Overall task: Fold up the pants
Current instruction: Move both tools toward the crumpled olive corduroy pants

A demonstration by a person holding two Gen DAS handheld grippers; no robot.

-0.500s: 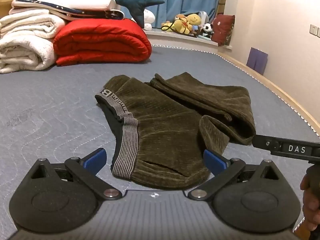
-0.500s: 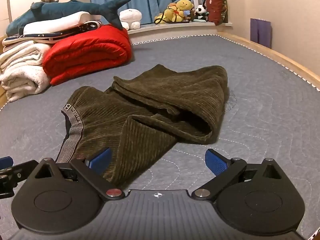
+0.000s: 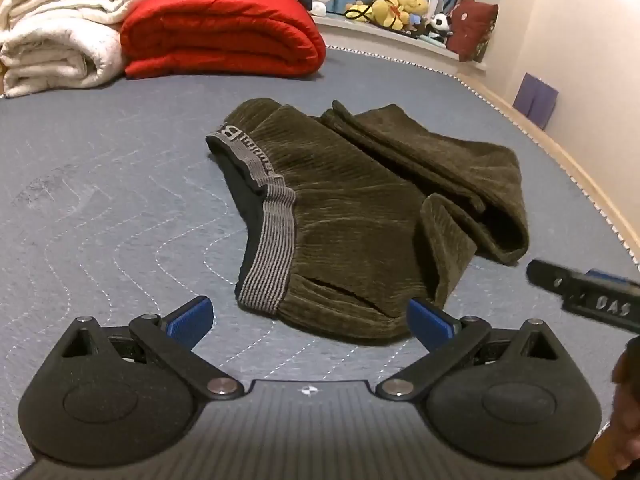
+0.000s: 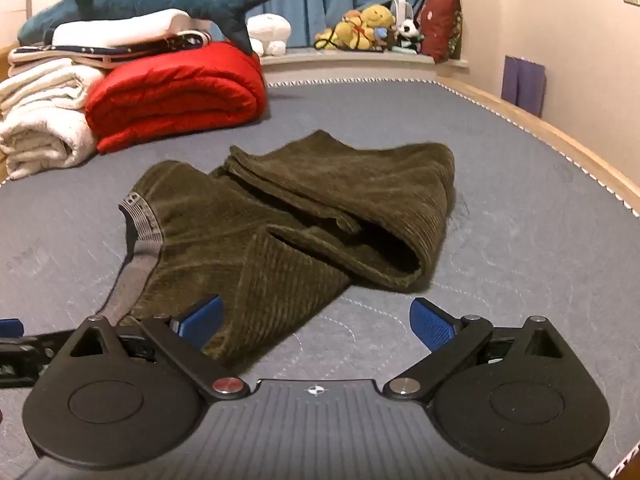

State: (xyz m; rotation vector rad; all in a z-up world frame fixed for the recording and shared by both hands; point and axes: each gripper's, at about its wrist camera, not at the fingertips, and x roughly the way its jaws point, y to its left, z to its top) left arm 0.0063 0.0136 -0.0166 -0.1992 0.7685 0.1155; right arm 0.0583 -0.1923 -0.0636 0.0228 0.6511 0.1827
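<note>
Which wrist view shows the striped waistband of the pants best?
The left wrist view: the waistband runs nearly head-on just ahead of the open left gripper, stripes and lettering visible. The right wrist view shows the waistband obliquely at the pants' left edge, blurred, its near end hidden behind the gripper.

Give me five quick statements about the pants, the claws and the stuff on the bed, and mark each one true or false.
1. Both claws, the left claw and the right claw, are open and hold nothing. True.
2. The olive corduroy pants lie crumpled on the grey mattress. True.
3. The pants' striped waistband is bright red. False: it is grey.
4. The folded red duvet lies on top of the pants. False: it lies beyond them, apart.
5. A plush shark rests on the stacked bedding. True.
</note>
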